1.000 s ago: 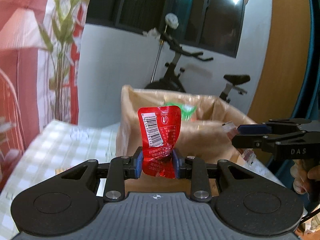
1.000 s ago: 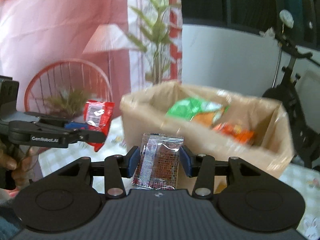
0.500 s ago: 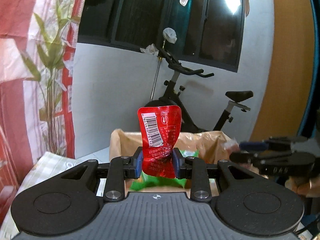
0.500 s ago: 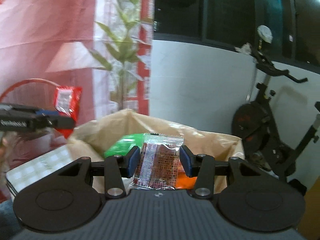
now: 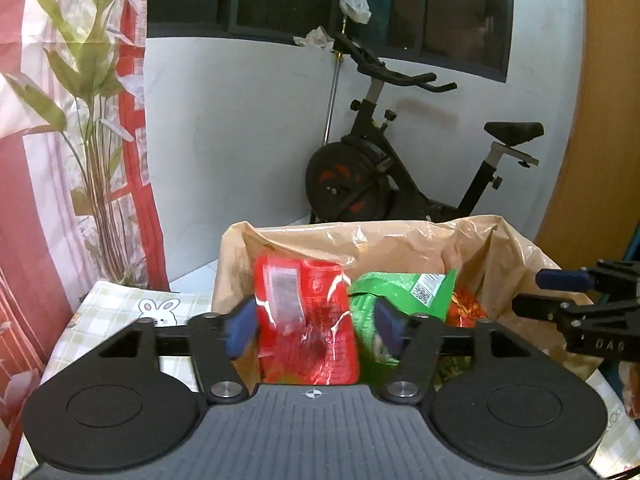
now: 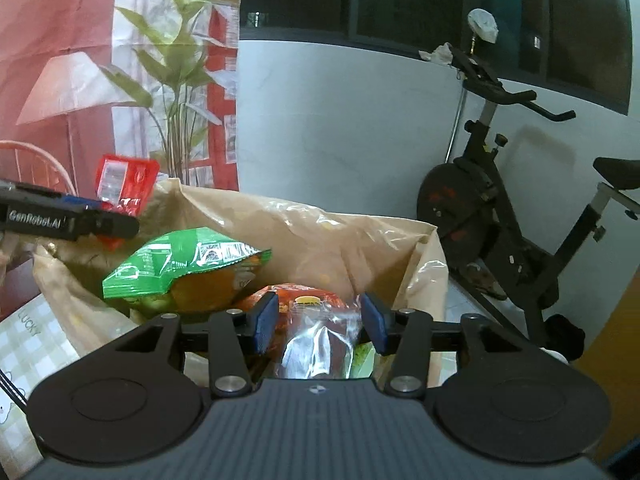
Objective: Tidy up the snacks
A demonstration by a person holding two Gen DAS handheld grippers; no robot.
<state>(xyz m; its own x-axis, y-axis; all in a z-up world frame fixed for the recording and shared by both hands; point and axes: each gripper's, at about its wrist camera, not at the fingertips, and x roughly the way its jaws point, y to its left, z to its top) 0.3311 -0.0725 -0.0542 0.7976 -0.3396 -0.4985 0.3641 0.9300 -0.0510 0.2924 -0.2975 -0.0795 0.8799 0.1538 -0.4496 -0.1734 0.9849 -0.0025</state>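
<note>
We hold both tongs, left (image 5: 314,326) and right (image 6: 320,322), spread over the plastic-lined brown box (image 5: 400,240), releasing the red foil sachet (image 5: 304,320) and clear-wrapped dark snack (image 6: 316,340) inside.

the side of the left gripper (image 6: 100,222), seen from the right wrist camera, carries white lettering that reads "genrobot.ai". the side of the right gripper (image 5: 560,292), seen from the left wrist camera, bears raised letters "das". the checked tablecloth (image 6: 24,340) has the word "lucky" printed near its edge. the green snack bag (image 5: 404,296) shows a qr code and a barcode with small print too fine to read. the red snack packet (image 5: 306,320) has a white barcode label and a round mark, both blurred past reading. the clear packet (image 6: 320,344) shows no legible print.
</note>
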